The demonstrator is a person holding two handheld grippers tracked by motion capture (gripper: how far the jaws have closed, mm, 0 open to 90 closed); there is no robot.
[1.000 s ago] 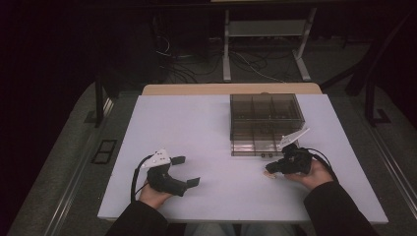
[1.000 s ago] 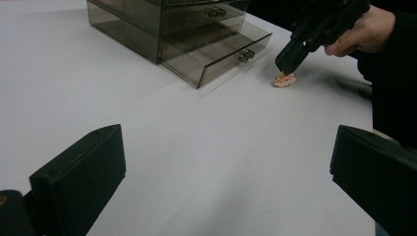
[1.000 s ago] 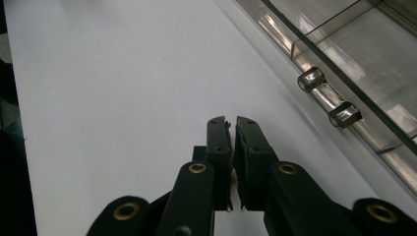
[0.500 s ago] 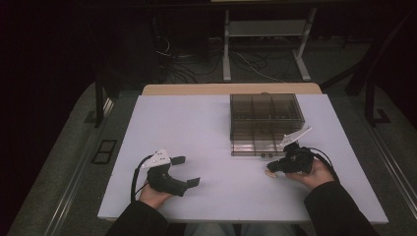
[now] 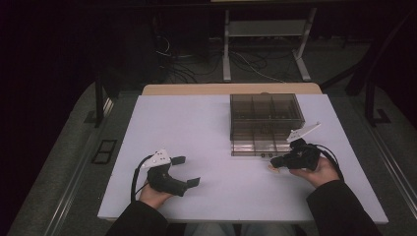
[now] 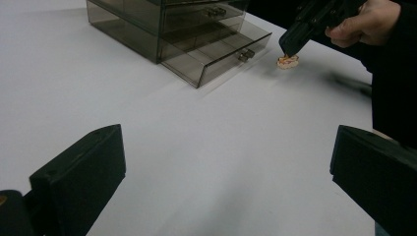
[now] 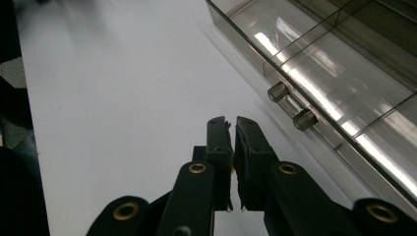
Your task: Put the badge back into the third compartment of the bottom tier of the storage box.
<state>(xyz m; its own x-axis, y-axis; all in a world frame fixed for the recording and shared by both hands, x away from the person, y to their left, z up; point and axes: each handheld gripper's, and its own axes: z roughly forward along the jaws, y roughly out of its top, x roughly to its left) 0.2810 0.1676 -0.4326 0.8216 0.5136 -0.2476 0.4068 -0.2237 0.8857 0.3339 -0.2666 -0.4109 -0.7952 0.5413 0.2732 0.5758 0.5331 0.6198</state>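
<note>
A smoked clear drawer box stands at the back right of the white table, its lower drawer pulled out toward me. A small cream and orange piece lies on the table just in front of the drawer. My right gripper is shut, with its tips right over that piece; I cannot tell whether they touch it. In the right gripper view the jaws are pressed together beside two drawer knobs. My left gripper rests open at the front left, with nothing between its fingers.
The right hand and dark sleeve reach in from the right in the left gripper view. Behind the table, on the dark floor, stand a metal frame and loose cables. A wide stretch of bare table lies between the two grippers.
The right gripper has edged slightly to the right, staying shut over the small piece. The left gripper has not moved.
</note>
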